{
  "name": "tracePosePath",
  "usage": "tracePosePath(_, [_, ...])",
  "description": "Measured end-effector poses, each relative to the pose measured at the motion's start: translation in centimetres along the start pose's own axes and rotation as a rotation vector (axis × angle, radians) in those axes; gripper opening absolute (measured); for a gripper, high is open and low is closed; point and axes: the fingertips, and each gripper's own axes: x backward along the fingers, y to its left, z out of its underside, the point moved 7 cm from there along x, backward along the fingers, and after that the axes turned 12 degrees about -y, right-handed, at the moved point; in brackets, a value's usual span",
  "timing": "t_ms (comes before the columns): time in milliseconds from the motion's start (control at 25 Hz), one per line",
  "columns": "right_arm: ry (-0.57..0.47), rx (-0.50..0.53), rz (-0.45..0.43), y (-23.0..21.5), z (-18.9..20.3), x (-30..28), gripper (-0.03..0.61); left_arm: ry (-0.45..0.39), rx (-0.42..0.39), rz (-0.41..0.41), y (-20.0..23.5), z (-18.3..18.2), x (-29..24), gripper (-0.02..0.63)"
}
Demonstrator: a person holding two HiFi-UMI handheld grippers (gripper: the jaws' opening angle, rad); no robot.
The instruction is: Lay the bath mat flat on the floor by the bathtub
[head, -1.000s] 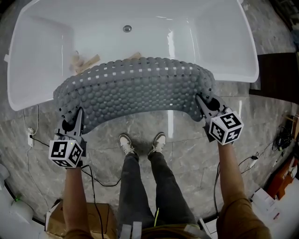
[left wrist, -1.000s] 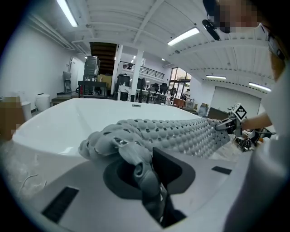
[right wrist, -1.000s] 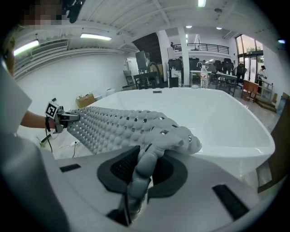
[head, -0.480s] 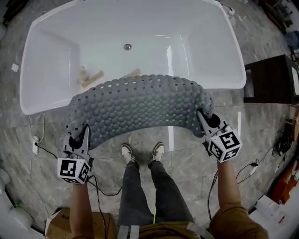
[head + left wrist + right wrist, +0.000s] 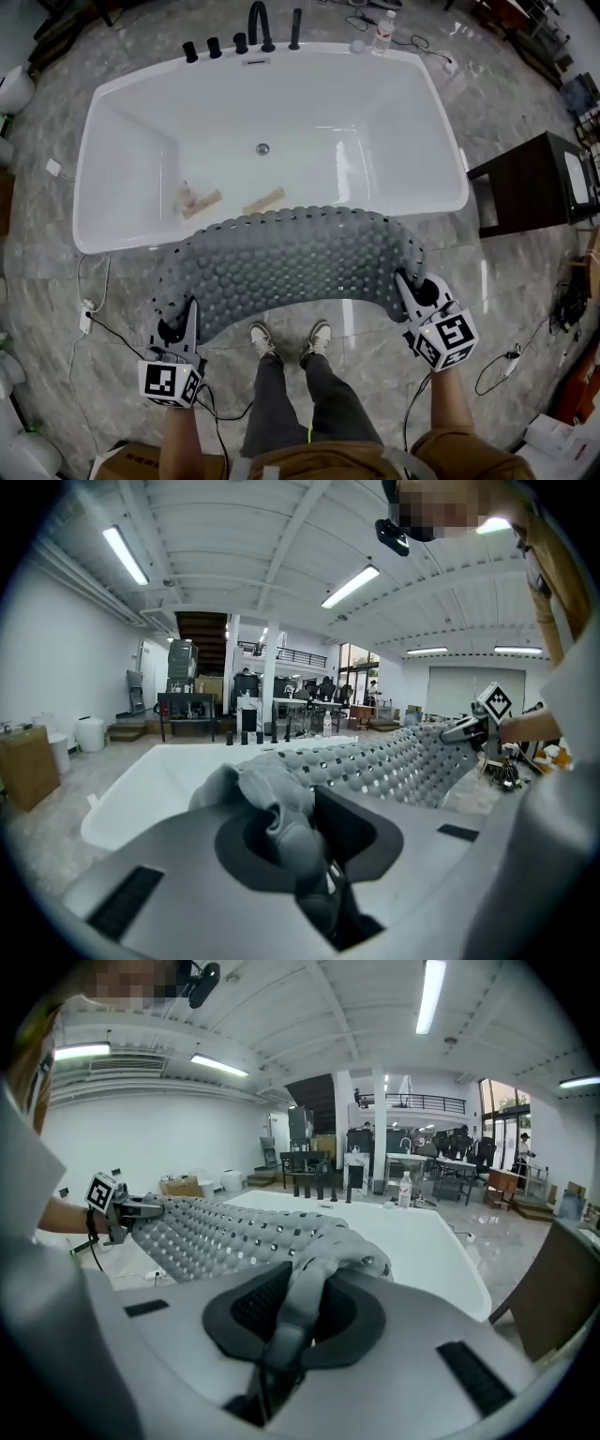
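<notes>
Because the pebbled bath mat (image 5: 291,262) appears soft and bows mid-span, grip its opposite ends, where the left claw (image 5: 184,323) and right claw (image 5: 409,287) are clamped.

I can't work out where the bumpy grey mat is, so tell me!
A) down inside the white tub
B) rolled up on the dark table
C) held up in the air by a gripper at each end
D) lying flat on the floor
C: the bath mat hangs arched above the floor, one end clamped in the left gripper and the other in the right gripper, in front of the bathtub.
</notes>
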Motion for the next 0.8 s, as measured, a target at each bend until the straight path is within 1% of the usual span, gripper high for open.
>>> tracePosePath(120, [-0.038,0.011,0.015,0.7,-2.8,2.2,0.043,-0.036,-0.037,-0.004,-0.9,-3.4,1.3,0.066])
tracePosePath(280, [-0.097,0.006,0.043,1.3,-6.2,4.5,0.041,-0.083,-0.064,-0.029,-2.2,-8.0,2.3,0.066])
tracePosePath(480, [-0.173,0.031,0.060,2.3,-9.8,7.1,0.040,-0.147,-0.086,-0.050,-3.8,-12.1,3.8,0.066])
tracePosePath(640, [-0.207,0.061,0.054,2.9,-11.6,9.0,0.040,-0.170,-0.101,-0.059,-4.7,-14.0,5.1,0.066])
tracePosePath(800, [-0.207,0.077,0.052,3.2,-11.7,10.2,0.040,-0.147,-0.106,-0.057,-5.0,-13.6,6.2,0.066])
